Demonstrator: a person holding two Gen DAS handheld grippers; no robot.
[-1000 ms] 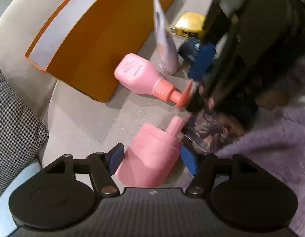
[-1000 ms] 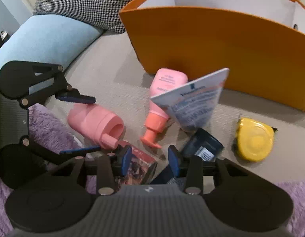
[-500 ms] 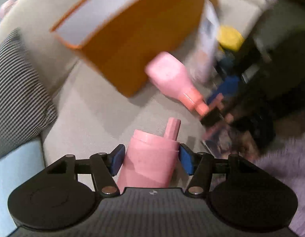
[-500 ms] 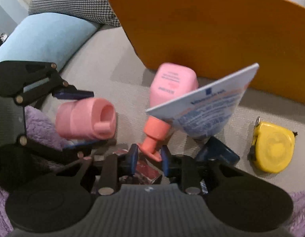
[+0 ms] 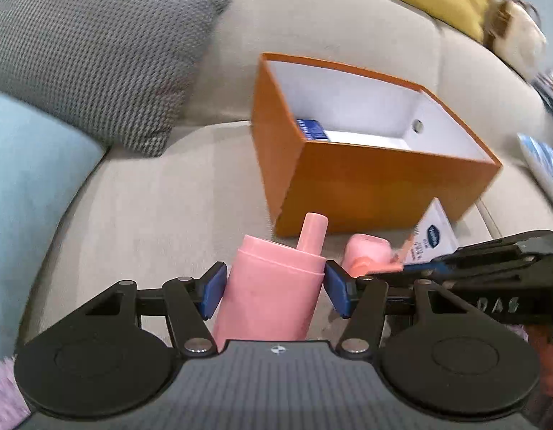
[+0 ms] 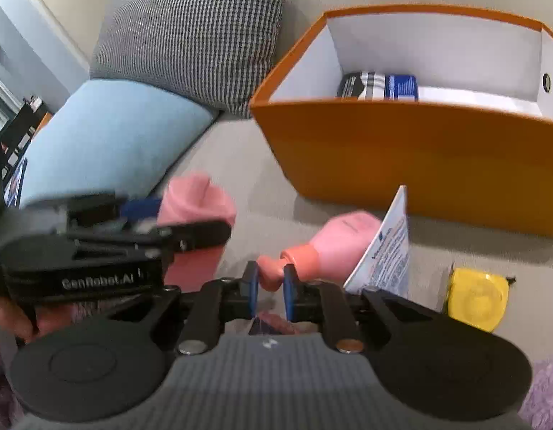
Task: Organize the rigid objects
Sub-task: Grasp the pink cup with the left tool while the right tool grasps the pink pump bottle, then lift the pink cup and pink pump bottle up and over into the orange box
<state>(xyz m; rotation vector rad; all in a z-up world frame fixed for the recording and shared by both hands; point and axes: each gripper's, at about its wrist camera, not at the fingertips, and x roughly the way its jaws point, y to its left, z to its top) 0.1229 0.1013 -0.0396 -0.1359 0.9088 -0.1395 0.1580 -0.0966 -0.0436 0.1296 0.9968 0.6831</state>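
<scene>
Jaws of the left gripper (image 5: 273, 288) clamp a pink container (image 5: 269, 297), the right gripper (image 6: 268, 286) seemingly pinching a pump bottle (image 6: 333, 243) before the orange box (image 6: 419, 165).

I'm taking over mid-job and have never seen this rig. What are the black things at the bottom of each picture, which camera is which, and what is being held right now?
There is no robot arm: a person holds a two-finger gripper in each hand, and a fisheye camera on each one looks forward along its blue-padded fingers. The black shapes at the bottom are the gripper's own body.

In the left wrist view, the left gripper is shut on a pink bottle, lifted with its spout pointing up. In the right wrist view, the right gripper is shut on the pump nozzle of a second pink pump bottle, which lies on its side on the sofa.

Beside it lie a white tube and a yellow tape measure. Behind them is an orange box with a blue-labelled item inside.
</scene>
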